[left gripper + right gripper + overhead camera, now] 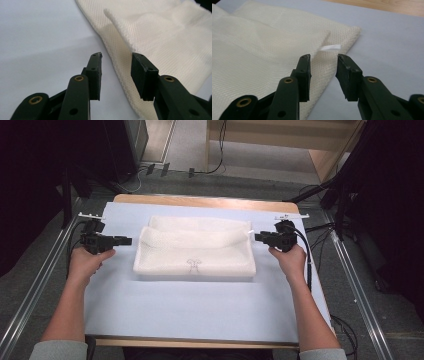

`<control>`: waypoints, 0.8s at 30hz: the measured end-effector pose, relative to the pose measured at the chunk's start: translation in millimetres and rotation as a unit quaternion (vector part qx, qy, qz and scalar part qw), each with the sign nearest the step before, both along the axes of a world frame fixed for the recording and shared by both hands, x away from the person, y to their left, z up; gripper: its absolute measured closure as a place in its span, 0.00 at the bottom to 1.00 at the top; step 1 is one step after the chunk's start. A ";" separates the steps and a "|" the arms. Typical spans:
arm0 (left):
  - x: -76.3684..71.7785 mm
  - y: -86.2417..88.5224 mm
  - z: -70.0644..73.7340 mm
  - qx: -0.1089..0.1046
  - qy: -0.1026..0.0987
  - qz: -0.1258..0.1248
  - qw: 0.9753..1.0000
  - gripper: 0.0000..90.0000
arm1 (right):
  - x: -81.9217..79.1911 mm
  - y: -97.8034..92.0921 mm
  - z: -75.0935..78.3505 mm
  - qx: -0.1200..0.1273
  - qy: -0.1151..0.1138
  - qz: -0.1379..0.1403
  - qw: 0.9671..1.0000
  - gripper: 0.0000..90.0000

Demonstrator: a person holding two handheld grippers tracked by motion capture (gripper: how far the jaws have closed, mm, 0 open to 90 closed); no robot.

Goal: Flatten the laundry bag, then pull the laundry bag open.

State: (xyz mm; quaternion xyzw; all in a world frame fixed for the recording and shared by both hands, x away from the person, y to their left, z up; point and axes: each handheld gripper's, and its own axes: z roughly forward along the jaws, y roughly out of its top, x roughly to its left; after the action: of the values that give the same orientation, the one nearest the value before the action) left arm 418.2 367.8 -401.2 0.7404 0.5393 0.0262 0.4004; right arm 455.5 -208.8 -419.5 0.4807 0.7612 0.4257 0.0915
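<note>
Towel (195,251), cream and waffle-textured, lying mid-sheet on the pale blue table cover (190,305), already folded over once so that a front flap overlaps the back layer. Probably partway through folding, with at least one more fold left, judging by its width. Small white tag (331,47) sticking out at the right edge. Left gripper (116,75) hovering just beside the left edge, jaws apart, gripping nothing. Right gripper (323,75) just beside the right edge near the tag, jaws likewise apart and empty.
</note>
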 end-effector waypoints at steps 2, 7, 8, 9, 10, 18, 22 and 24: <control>1.2 -7.9 2.8 0.022 0.000 -0.006 1.000 0.68 | -1.6 5.8 2.5 -0.003 -0.003 0.004 1.000 0.72; 8.2 -25.1 5.7 0.032 -0.006 -0.018 0.999 0.64 | -4.0 19.2 4.1 -0.015 -0.008 0.020 1.000 0.69; 10.0 -27.7 5.3 0.035 -0.008 -0.017 0.999 0.63 | -4.1 21.0 3.5 -0.015 -0.007 0.022 1.000 0.68; 11.9 -30.2 4.2 0.035 -0.009 -0.014 0.999 0.61 | -4.1 22.7 3.0 -0.014 -0.005 0.022 1.000 0.67; 14.2 -32.2 2.5 0.032 -0.007 -0.014 0.999 0.61 | -3.8 24.0 2.3 -0.016 -0.006 0.021 1.000 0.65; 27.3 -44.8 -14.3 0.052 0.008 -0.011 0.999 0.61 | 3.1 35.4 -11.3 -0.024 0.004 0.018 1.000 0.62; 30.9 -51.2 -19.2 0.047 0.006 -0.019 0.999 0.70 | 7.4 41.2 -21.2 -0.027 0.014 0.016 0.999 0.62; 31.2 -52.8 -20.0 0.038 0.010 -0.027 0.999 0.83 | 9.3 41.5 -24.5 -0.020 0.017 0.017 1.000 0.74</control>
State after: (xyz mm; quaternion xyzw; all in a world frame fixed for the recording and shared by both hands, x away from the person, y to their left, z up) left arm 449.4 315.0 -421.2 0.7695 0.5214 0.0286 0.3675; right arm 464.8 -167.3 -444.0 0.4729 0.7789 0.4038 0.0814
